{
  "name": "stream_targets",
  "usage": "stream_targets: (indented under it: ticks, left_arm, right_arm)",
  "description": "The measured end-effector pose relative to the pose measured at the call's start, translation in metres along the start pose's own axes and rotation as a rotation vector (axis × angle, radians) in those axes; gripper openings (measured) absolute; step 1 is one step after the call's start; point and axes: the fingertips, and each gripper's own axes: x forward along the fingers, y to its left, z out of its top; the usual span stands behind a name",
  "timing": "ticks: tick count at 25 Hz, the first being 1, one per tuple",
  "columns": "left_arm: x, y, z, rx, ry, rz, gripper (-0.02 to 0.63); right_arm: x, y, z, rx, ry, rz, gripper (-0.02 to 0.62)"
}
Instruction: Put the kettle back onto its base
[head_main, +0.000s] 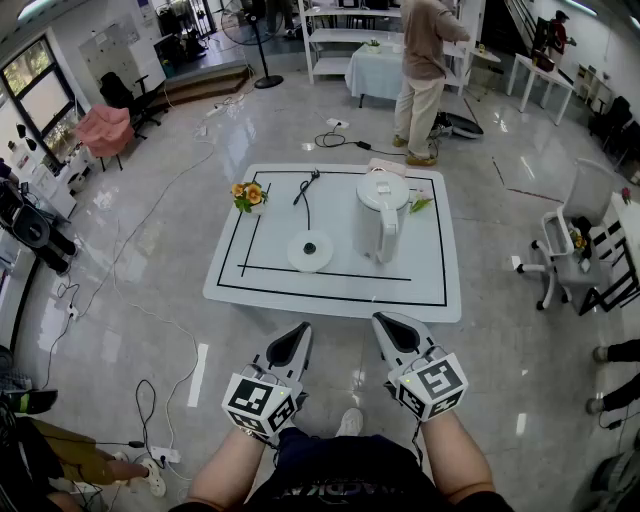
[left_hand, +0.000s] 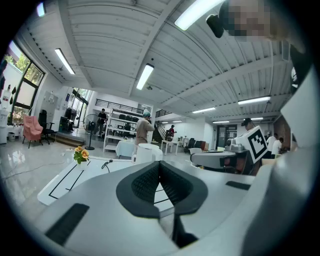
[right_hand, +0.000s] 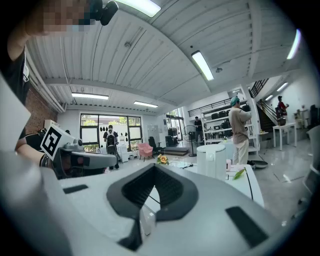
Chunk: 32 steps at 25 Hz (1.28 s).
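A white kettle (head_main: 380, 214) stands upright on the low white table (head_main: 430, 295), right of centre, its handle toward me. Its round white base (head_main: 310, 250) lies to the kettle's left, with a black cord running back from it. My left gripper (head_main: 298, 341) and right gripper (head_main: 386, 331) hover side by side in front of the table's near edge, both shut and empty. The kettle (left_hand: 148, 152) shows small beyond the left jaws, and the kettle (right_hand: 212, 160) rises right of the right jaws.
A small pot of orange flowers (head_main: 249, 196) sits at the table's back left, a green leaf (head_main: 421, 204) by the kettle. A person (head_main: 425, 75) stands beyond the table. A white office chair (head_main: 568, 245) is at the right; cables trail over the floor at left.
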Motion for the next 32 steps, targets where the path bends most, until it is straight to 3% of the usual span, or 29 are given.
stream_targets:
  ticks: [16,20,22,23,24,25,27,32]
  left_arm:
    - [-0.001,-0.001,0.019,0.031,-0.041,0.031,0.006]
    - [-0.002,0.007,0.024,0.033,-0.053,0.041,0.040]
    - [0.000,0.012,0.026,0.031,-0.061,0.042,0.080]
    - [0.002,0.015,0.026,0.036,-0.063,0.044,0.153]
    - [0.004,0.019,0.026,0.047,-0.061,0.047,0.294]
    - [0.006,0.023,0.026,0.060,-0.057,0.050,0.347]
    - [0.010,0.031,0.027,0.082,-0.051,0.045,0.362]
    - [0.024,0.058,0.035,0.088,-0.049,0.000,0.364]
  right_arm:
    - [0.003,0.012,0.016,-0.026,-0.044,0.093,0.002]
    - [0.008,0.014,0.022,-0.020,-0.073,0.105,0.002]
    - [0.013,0.013,0.026,-0.021,-0.092,0.107,0.059]
    - [0.016,0.012,0.029,-0.023,-0.102,0.101,0.098]
    - [0.020,0.011,0.031,-0.026,-0.111,0.090,0.136]
    - [0.025,0.009,0.032,-0.028,-0.119,0.075,0.199]
    - [0.033,0.004,0.034,-0.033,-0.128,0.040,0.264]
    - [0.060,-0.007,0.043,-0.025,-0.134,-0.016,0.268]
